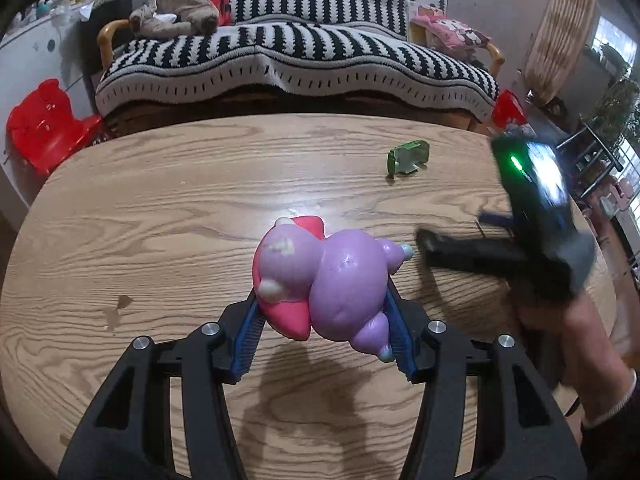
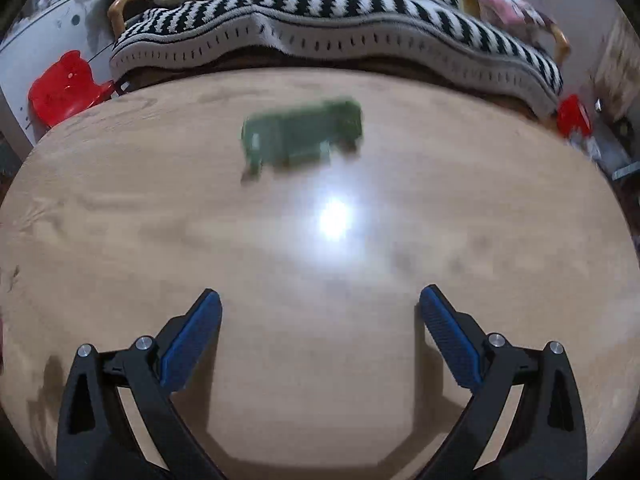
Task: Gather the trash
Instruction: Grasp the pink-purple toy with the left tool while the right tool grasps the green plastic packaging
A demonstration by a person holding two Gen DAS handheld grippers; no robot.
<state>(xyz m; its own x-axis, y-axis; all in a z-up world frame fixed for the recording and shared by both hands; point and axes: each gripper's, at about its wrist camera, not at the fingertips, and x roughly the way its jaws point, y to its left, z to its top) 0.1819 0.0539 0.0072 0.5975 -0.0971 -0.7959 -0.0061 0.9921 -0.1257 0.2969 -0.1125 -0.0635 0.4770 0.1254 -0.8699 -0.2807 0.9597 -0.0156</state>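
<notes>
Left wrist view: my left gripper (image 1: pixel 322 312) was clamped on one purple and pink squishy toy (image 1: pixel 320 284), its two blue pads (image 1: pixel 248 344) pressed against the toy's flanks. The toy lay on its side between the fingers, head toward the left pad, and its shadow fell on the wooden table (image 1: pixel 160 208) below it; I could not tell whether it touched the tabletop.

Count of loose items on the table: one green wrapper (image 1: pixel 408 156), crumpled, lying beyond the toy and to its right, well apart from it. Also one small pale stain (image 1: pixel 120 308) on the wood, left of the toy.

My right gripper (image 1: pixel 436 246) appeared in the same view to the right of the toy, blurred, near its tail end but apart from it, with my right hand (image 1: pixel 560 320) on the grip. One green indicator light (image 1: pixel 516 164) was lit on its body.

Right wrist view: my right gripper (image 2: pixel 320 304) had its two blue-padded fingers (image 2: pixel 192 332) spread wide with nothing between them, only bare table (image 2: pixel 120 240). The green wrapper (image 2: pixel 302 136) lay ahead of the fingers, blurred, not touched. One bright glare spot (image 2: pixel 336 216) sat on the wood between wrapper and fingers.

Beyond the wrapper: one sofa under a black and white striped blanket (image 1: pixel 296 52), one beige plush (image 1: pixel 176 10) on its left end, one red plastic stool (image 1: pixel 44 124) on the floor to the left.
</notes>
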